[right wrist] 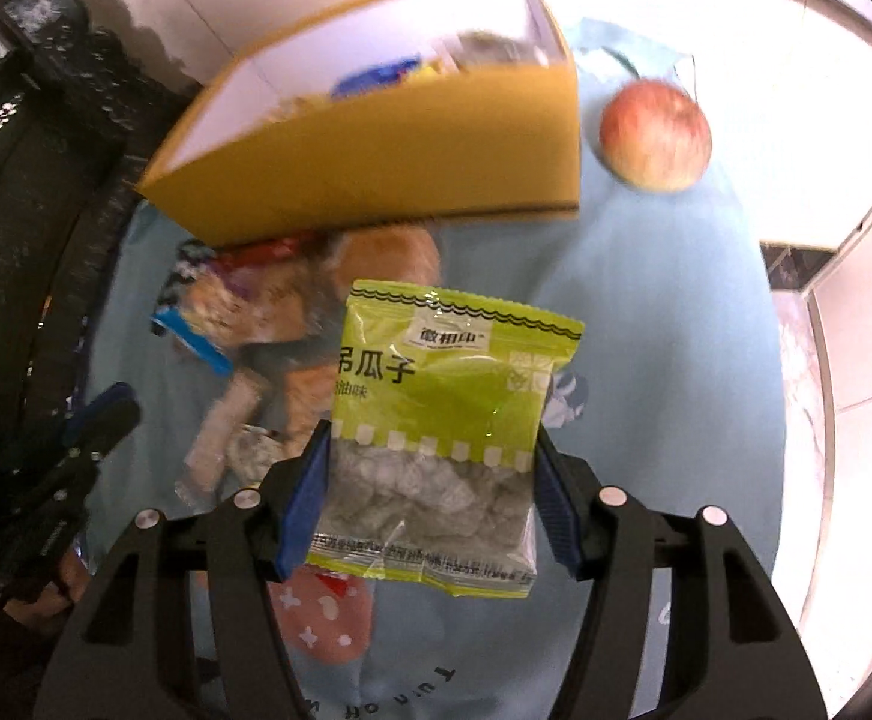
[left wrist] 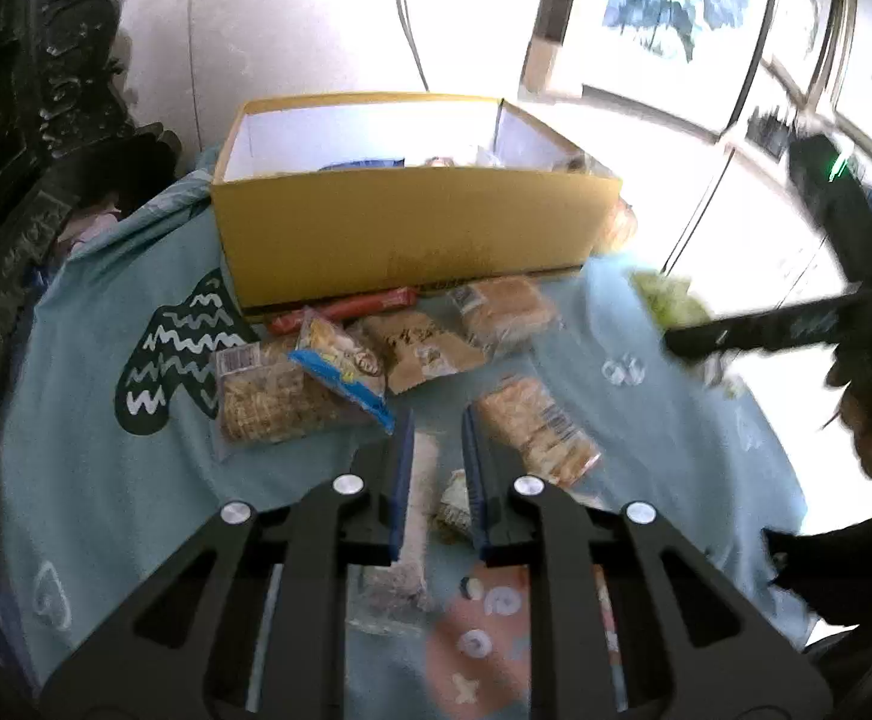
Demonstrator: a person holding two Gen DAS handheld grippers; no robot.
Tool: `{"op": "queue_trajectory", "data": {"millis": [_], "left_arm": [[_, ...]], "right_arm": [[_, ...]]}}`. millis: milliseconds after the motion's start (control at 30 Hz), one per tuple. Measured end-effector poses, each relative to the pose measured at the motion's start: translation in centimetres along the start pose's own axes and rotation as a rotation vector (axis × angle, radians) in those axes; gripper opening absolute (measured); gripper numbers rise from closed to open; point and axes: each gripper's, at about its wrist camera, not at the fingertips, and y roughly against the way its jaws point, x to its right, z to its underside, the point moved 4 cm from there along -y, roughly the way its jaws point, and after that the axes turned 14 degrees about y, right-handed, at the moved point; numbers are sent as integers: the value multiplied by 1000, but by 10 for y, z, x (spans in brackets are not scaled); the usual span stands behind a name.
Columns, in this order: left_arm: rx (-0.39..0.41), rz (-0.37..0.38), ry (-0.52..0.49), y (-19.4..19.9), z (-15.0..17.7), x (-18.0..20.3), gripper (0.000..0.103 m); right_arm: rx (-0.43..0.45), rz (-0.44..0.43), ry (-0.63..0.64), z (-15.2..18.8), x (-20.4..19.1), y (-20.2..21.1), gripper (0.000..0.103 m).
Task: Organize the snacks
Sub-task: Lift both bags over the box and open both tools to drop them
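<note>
The right gripper (right wrist: 432, 480) clamps a green seed packet (right wrist: 442, 420) between its fingers, lifted over the blue cloth (right wrist: 676, 360). The left gripper (left wrist: 439, 468) is closed, a thin packet (left wrist: 423, 480) between its fingers. Loose snacks (left wrist: 375, 360) crowd the yellow box (left wrist: 411, 228)'s near edge; an apple (right wrist: 655, 135) sits beside its right corner.

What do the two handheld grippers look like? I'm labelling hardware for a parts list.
Both match: the left gripper and right gripper have black cut-out linkage arms, round silver pivot caps and blue ribbed pads. No cables show. A dark sleeve is worn.
</note>
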Motion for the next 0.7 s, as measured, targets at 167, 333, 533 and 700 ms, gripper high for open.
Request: {"op": "queue_trajectory", "data": {"millis": [167,333,533,700], "left_arm": [[-124,-88,-39,-34,30,-12,23],[-178,-123,-61,-57,50,-19,50],[-139,-82,-1,-43,42,-22,28],[-6,-35,6,-1,18,-7,27]], "right_arm": [[-28,20,-5,14,4,5,62],[-59,18,15,25,-3,-7,62],[-43,12,26,24,-4,-2,62],[7,-14,26,18,-9,15,62]]}}
